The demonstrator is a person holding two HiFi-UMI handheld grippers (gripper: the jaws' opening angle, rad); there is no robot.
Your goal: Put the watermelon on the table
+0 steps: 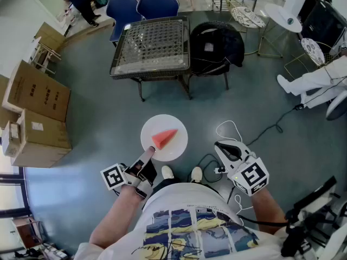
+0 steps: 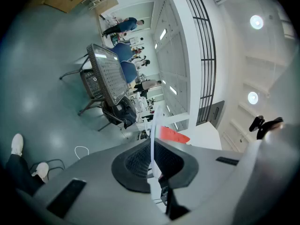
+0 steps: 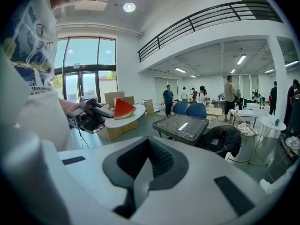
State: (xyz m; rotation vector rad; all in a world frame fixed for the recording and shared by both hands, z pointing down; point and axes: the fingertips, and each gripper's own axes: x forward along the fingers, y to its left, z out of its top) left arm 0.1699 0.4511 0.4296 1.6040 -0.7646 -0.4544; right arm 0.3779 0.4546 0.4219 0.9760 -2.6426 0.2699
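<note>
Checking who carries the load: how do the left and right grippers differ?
The left gripper is shut on the white plate, holding up the watermelon slice; the right gripper is shut on nothing. The left is held centrally, the right out to the side. Both bear marker cubes.

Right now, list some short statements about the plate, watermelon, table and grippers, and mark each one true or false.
1. The left gripper is shut on the rim of the plate. True.
2. The watermelon lies on the table. False: it lies on the plate, held in the air short of the table.
3. The right gripper holds the watermelon. False: its jaws are together with nothing between them.
4. Two blue chairs stand beyond the table. True.
</note>
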